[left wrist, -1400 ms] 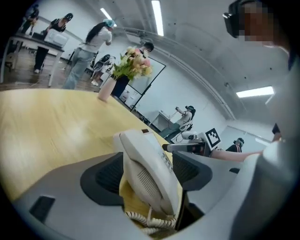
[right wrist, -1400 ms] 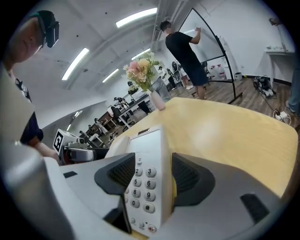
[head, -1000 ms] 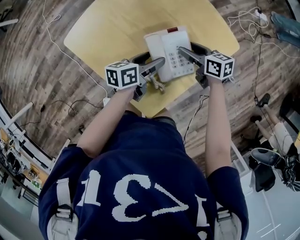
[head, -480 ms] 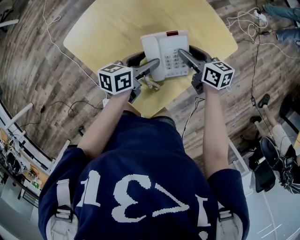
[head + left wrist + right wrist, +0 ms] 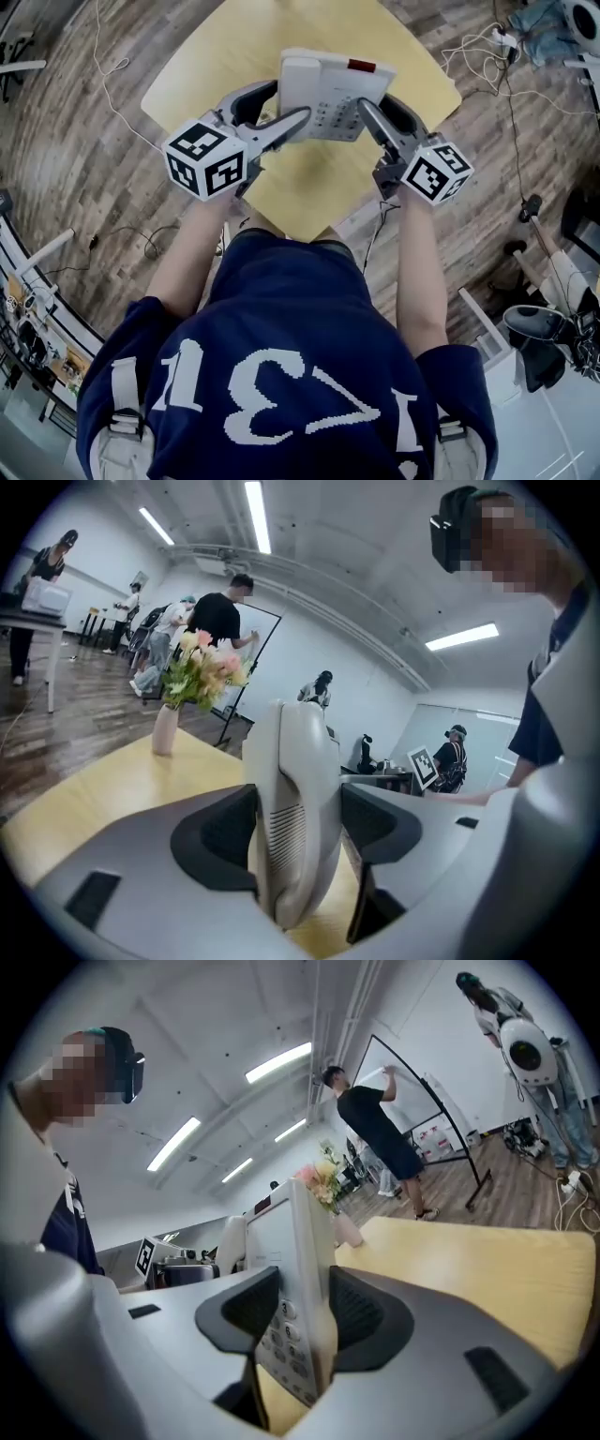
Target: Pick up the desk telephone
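**Desk telephone is coming up off the counter**

The desk telephone [image 5: 333, 94] is rising. A second ago it was lying flat on the counter [image 5: 309, 197] with your two tools at its sides. Now it is hanging between them above the wood, tilted toward you and looking larger from the head view. Both grips are carrying the weight, so the pick-up looks all but done. What is left is keeping it level and steady.

Your left hand-held gripper [image 5: 292, 103] is closing on the handset [image 5: 291, 808] side, pads pressing the plastic. Your right hand-held gripper [image 5: 375, 101] is closing on the keypad [image 5: 286, 1340] edge and is clamped there the same way.

Counting what you are working with: one telephone, two hand-held grippers, both on it, and one counter. There is also one vase of flowers [image 5: 167, 728] standing at the far end, well apart from the lift.
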Demonstrator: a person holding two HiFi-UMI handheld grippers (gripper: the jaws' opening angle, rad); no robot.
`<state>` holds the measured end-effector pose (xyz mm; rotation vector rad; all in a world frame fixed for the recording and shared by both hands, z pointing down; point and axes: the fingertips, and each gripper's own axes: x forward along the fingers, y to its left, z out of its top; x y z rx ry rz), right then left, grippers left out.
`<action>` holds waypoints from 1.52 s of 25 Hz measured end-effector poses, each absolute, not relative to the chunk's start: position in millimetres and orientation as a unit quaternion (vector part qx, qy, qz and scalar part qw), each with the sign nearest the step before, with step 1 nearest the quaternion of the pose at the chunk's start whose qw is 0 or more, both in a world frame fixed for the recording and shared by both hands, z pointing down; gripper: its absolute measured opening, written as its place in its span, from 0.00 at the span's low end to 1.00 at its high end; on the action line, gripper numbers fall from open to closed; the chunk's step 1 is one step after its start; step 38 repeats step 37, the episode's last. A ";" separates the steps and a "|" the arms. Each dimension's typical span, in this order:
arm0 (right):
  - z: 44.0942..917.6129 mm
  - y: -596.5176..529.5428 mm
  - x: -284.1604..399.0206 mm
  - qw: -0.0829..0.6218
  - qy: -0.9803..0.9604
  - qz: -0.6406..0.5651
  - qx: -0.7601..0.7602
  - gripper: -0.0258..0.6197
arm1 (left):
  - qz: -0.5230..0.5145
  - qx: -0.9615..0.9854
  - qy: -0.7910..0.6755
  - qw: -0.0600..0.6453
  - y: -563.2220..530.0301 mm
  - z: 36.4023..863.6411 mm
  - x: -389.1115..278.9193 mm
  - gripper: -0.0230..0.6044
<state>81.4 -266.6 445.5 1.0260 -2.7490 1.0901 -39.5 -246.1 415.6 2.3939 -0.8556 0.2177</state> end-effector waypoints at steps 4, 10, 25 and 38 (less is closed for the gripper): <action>395.7 -268.1 83.3 -0.022 -0.888 0.298 0.349 0.32 | 0.064 0.921 -0.302 0.240 -251.0 369.2 -39.3 0.50; 335.8 -259.2 85.0 -0.052 -0.896 0.240 0.369 0.31 | 0.042 0.942 -0.283 0.177 -245.9 310.8 -39.1 0.50; 261.1 -232.3 92.5 -0.075 -0.902 0.159 0.394 0.30 | 0.012 0.961 -0.255 0.110 -223.2 242.1 -34.1 0.50; 247.0 -226.7 94.4 -0.072 -0.903 0.149 0.396 0.30 | 0.010 0.962 -0.253 0.103 -218.2 229.9 -32.0 0.50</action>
